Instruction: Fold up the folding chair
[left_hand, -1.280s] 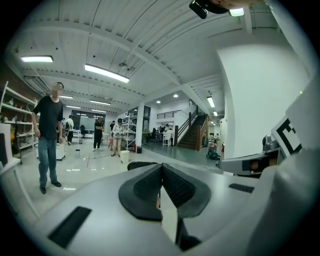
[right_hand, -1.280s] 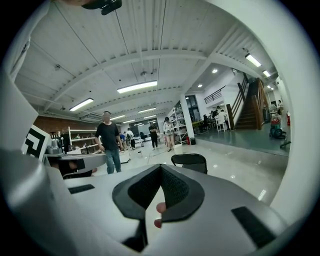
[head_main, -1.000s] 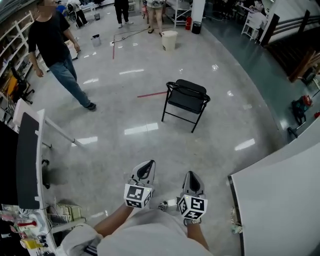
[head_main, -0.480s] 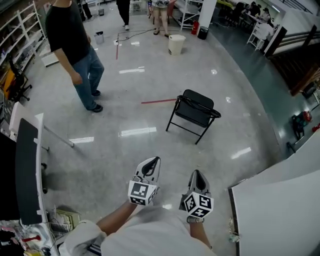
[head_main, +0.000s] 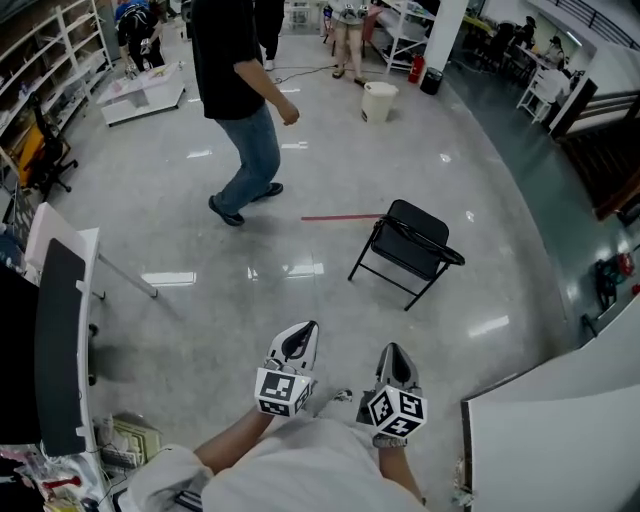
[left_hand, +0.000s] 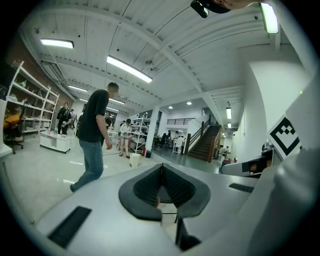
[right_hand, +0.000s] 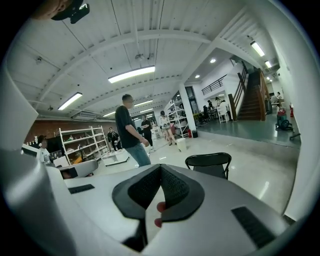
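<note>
A wide, glossy grey floor (head_main: 300, 330) is seen from the head view, with shelving along the left and a white panel (head_main: 550, 440) at the lower right. A person in dark top and jeans (head_main: 240, 90) is caught mid-stride across the far part of the floor, well apart from the task's thing.

The folding chair (head_main: 410, 250) is found standing open on its legs on bare floor, ahead of the grippers and off to the right. Its width is laid diagonally in the head view, running from upper left down to lower right. In the right gripper view it (right_hand: 210, 164) is seen just right of the jaws' line, upright and unfolded; which face is turned this way cannot be told for certain.

The left gripper (head_main: 296, 345) and the right gripper (head_main: 393, 365) are held side by side close to the body, both aimed forward. In each gripper view the jaws are pressed together with nothing between them. The chair is judged to be well out of reach, so it must be approached first, and the right gripper is the nearer one. A red tape strip (head_main: 340, 216) is laid on the floor just left of the chair.
</note>
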